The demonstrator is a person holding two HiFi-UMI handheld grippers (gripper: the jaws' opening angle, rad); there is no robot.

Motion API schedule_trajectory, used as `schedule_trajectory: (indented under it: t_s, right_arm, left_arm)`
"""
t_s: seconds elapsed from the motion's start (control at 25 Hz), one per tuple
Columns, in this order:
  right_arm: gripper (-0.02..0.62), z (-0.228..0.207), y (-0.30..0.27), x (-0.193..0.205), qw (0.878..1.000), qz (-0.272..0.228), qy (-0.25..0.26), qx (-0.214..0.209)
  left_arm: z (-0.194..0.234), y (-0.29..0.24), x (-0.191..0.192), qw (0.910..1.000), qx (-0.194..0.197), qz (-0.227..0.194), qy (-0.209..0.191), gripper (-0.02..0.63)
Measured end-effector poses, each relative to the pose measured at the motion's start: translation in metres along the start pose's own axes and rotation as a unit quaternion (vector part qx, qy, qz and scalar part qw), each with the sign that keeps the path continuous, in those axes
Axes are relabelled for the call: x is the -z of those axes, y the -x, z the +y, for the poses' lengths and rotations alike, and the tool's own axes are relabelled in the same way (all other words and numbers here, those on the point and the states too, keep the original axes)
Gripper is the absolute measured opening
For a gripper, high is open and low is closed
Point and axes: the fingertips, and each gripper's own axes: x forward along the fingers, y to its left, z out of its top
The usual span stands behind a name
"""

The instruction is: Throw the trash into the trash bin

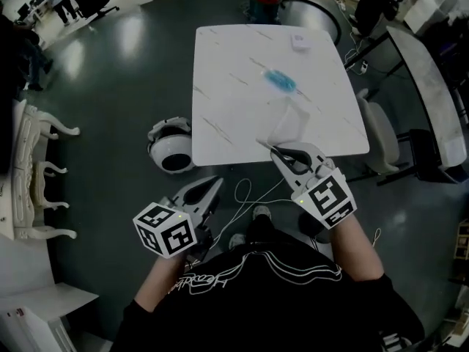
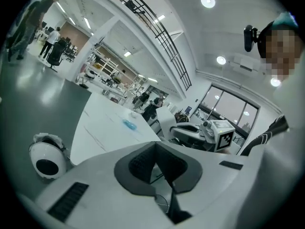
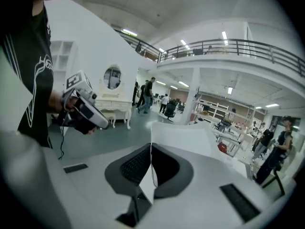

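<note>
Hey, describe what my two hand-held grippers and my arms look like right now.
The left hand-held gripper and right hand-held gripper are white shells tapering to two jaws with dark grey textured pads. Each carries a cube of black-and-white square markers. A thin white cable trails below them. The top is black with white line print.
</note>
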Motion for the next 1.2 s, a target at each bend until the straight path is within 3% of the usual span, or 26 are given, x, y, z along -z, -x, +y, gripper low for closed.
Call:
schedule_trajectory:
  t_s: [0.24, 0.52, 0.72, 0.96, 1.2]
  right_arm:
    - [0.032, 0.022, 0.057, -0.022, 0.998, -0.037, -0.018, 0.044]
    - [0.032, 0.02, 0.127, 0.011, 0.99, -0.016, -0.056, 0.131]
    - [0.033, 0.016, 0.183, 0.052, 0.975, 0.02, -0.091, 0.201]
    - [0.032, 0.004, 0.245, 0.093, 0.956, 0.018, -0.129, 0.261]
    - [0.033, -0.008, 0.31, 0.159, 0.929, 0.037, -0.181, 0.32]
  left_arm:
    - [-0.042, -0.008, 0.003, 0.9959, 0.077, 0.017, -0.043, 0.006]
    - [-0.091, -0.045, 0.028, 0.9842, 0.15, 0.068, -0.065, 0.006]
    - [-0.128, -0.078, 0.058, 0.9705, 0.203, 0.114, -0.063, 0.006]
    - [-0.169, -0.123, 0.098, 0.9523, 0.245, 0.167, -0.07, 0.006]
    - [-0.224, -0.165, 0.141, 0.9273, 0.296, 0.217, -0.076, 0.006]
